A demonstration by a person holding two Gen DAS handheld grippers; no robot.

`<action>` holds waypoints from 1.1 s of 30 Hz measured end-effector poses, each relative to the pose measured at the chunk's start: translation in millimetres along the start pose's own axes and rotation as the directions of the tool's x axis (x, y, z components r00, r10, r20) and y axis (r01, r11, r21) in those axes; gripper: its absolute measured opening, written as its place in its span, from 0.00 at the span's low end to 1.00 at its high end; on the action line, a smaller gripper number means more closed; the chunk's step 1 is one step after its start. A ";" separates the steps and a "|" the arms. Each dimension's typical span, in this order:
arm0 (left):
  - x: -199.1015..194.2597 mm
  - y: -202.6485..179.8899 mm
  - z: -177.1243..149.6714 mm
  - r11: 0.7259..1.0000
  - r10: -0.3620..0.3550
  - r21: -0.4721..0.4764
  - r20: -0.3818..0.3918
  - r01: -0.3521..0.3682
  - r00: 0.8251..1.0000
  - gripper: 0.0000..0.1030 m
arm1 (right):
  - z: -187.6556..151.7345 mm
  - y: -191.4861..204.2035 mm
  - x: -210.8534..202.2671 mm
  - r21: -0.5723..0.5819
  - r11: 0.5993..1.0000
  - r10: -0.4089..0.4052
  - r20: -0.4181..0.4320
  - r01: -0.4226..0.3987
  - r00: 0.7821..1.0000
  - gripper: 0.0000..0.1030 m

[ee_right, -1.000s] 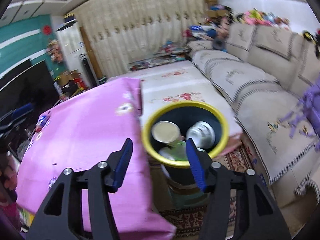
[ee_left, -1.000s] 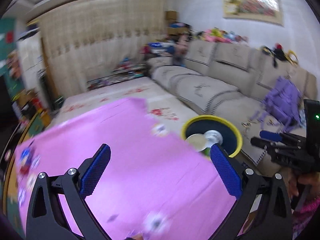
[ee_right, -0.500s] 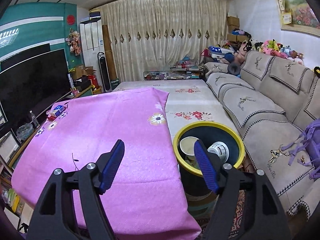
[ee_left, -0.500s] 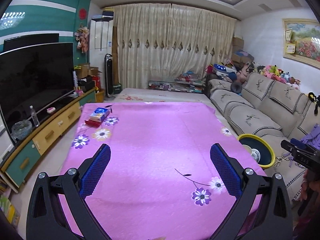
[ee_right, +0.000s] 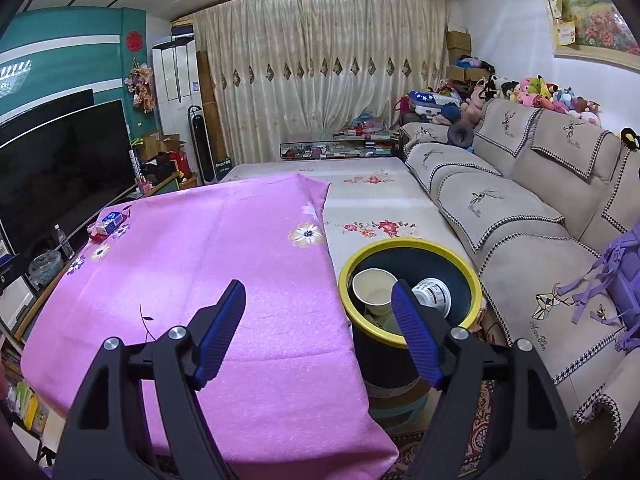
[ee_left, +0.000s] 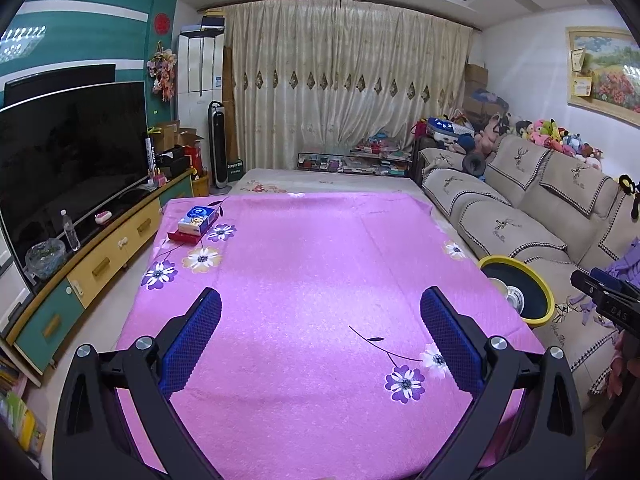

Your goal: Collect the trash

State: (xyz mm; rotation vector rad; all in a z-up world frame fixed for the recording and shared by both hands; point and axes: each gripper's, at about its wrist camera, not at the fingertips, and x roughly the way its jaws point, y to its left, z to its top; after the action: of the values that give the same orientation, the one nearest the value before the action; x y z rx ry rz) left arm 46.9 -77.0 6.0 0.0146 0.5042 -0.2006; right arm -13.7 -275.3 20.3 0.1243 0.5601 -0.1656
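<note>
Left wrist view: the left tongs (ee_left: 320,312) gape wide and empty over the pink-clothed counter (ee_left: 312,264) — the yellow-rimmed bin (ee_left: 520,292) stands at its right edge. Right wrist view: the right tongs (ee_right: 318,304), jaws just opened wider, grip nothing; two paper cups (ee_right: 374,292) lie inside the bin (ee_right: 412,246).
</note>
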 end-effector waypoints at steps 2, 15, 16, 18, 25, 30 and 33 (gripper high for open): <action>0.8 0.0 0.6 1.000 -0.001 -0.001 0.000 0.001 1.000 0.95 | -0.5 -1.3 1.2 0.002 1.000 0.000 -0.003 0.000 1.000 0.69; 1.7 -1.9 -0.7 1.000 0.005 0.001 0.003 -0.005 1.000 0.95 | -0.5 -2.1 3.5 0.004 1.000 0.001 -0.005 -0.001 1.000 0.69; 2.1 -1.3 -0.8 1.000 0.006 0.002 0.003 -0.006 1.000 0.95 | -0.5 -2.1 3.6 0.005 1.000 0.001 -0.005 -0.001 1.000 0.69; 2.1 -1.4 -1.1 1.000 0.004 0.002 0.004 -0.004 1.000 0.95 | -0.6 -1.8 4.1 0.006 1.000 0.002 -0.005 -0.002 1.000 0.69; 3.0 -1.2 0.9 1.000 0.003 0.003 0.002 -0.003 1.000 0.95 | -1.7 0.4 6.1 0.010 1.000 0.002 -0.009 -0.002 1.000 0.69; 4.7 -1.8 0.2 1.000 -0.001 0.005 -0.003 0.001 1.000 0.95 | -2.2 0.7 6.1 0.013 1.000 0.003 -0.011 -0.003 1.000 0.69; 5.6 -1.5 -0.5 1.000 -0.002 0.004 -0.005 0.002 1.000 0.95 | -2.3 0.7 6.1 0.013 1.000 0.003 -0.011 -0.003 1.000 0.69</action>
State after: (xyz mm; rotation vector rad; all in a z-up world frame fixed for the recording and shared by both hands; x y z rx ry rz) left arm 51.2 -79.4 2.9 0.0185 0.5089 -0.2036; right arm -9.6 -275.0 15.1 0.1386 0.5697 -0.1658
